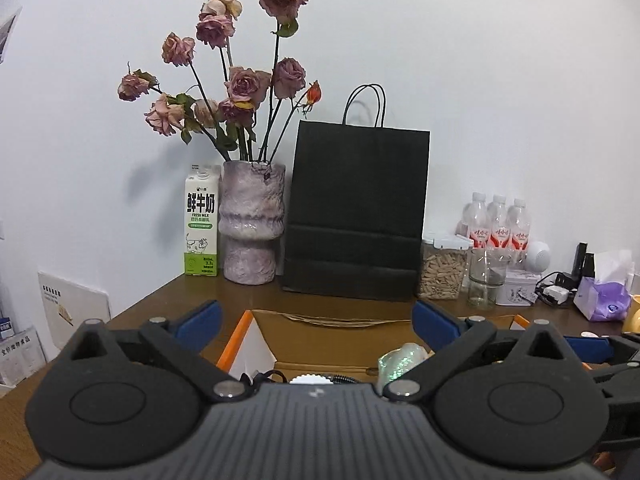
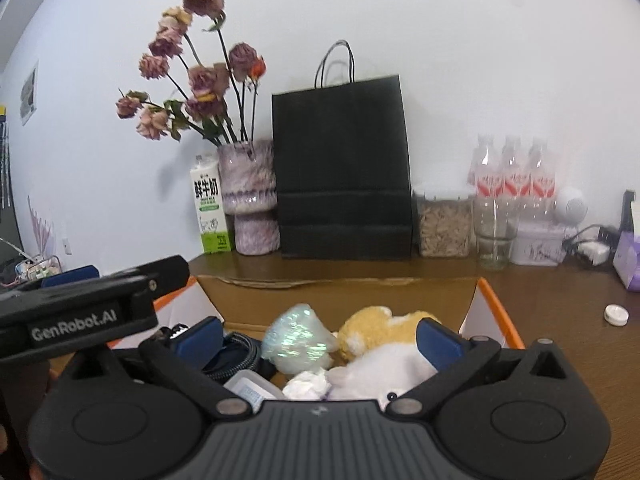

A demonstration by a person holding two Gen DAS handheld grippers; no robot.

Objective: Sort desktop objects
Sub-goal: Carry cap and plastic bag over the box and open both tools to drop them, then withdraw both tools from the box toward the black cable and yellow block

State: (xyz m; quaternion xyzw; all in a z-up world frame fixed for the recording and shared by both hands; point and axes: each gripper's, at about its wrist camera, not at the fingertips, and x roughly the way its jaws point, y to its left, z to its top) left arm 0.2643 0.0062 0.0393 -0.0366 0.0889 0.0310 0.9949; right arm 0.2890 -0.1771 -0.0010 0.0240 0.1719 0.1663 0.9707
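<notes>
An open cardboard box (image 2: 340, 300) with orange-edged flaps sits on the brown desk. Inside lie a yellow-and-white plush toy (image 2: 380, 332), an iridescent wrapped object (image 2: 298, 338), a crumpled tissue (image 2: 308, 386), a dark braided cable (image 2: 240, 350) and a clear plastic case (image 2: 252, 388). My right gripper (image 2: 320, 336) hangs open over the box with nothing pressed between its blue pads. My left gripper (image 1: 316, 320) is open too, above the box's (image 1: 340, 336) left part, where the iridescent object (image 1: 402, 362) peeks out. The left gripper's body (image 2: 92, 304) shows at the left in the right wrist view.
Along the back wall stand a milk carton (image 1: 201, 224), a vase of dried roses (image 1: 252, 224), a black paper bag (image 1: 356, 216), a seed jar (image 1: 442, 270), a glass (image 1: 486, 276), three bottles (image 1: 498, 224) and a tissue pack (image 1: 606, 296). A white cap (image 2: 616, 314) lies right of the box.
</notes>
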